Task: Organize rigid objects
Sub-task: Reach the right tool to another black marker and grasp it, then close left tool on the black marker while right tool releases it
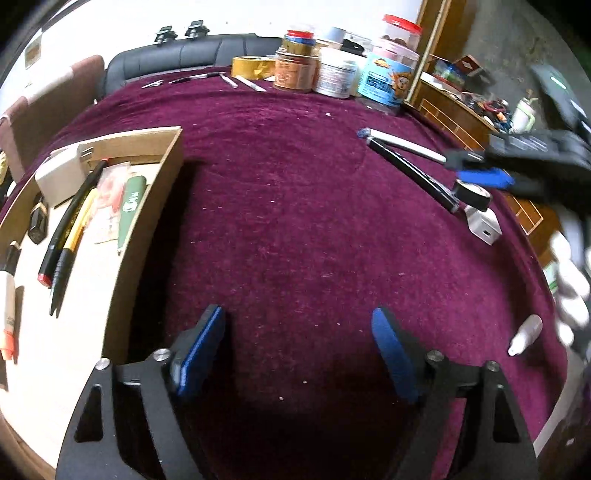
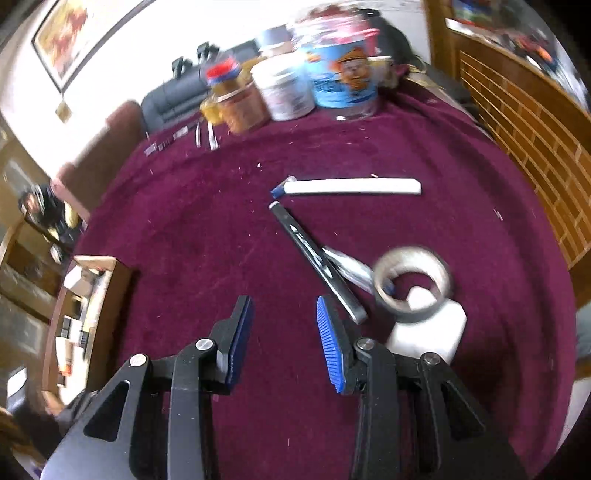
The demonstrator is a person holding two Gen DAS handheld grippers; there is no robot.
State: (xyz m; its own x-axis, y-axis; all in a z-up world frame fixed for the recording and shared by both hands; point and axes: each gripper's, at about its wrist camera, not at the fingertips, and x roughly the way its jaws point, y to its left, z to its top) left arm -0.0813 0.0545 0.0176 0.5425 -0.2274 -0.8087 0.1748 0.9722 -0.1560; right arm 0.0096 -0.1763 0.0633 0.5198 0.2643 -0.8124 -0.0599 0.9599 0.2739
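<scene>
Maroon cloth (image 1: 295,221) covers table; jars (image 1: 332,70) at far edge. Wooden tray (image 1: 147,206) at left holds pens (image 1: 70,229), white block (image 1: 61,181), green tube (image 1: 129,206). Loose on cloth: white stick (image 2: 354,185), black bar (image 2: 314,258), tape roll (image 2: 412,284) resting on white adapter (image 2: 428,332). Left gripper (image 1: 299,354) spread wide, nothing between fingers, over bare cloth beside tray. Right gripper (image 2: 284,339) narrow, gripping nothing, just beside black bar.

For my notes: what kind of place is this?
Probably a home living room: a table under a purple cloth, a black sofa behind it, a framed picture on the wall.
</scene>
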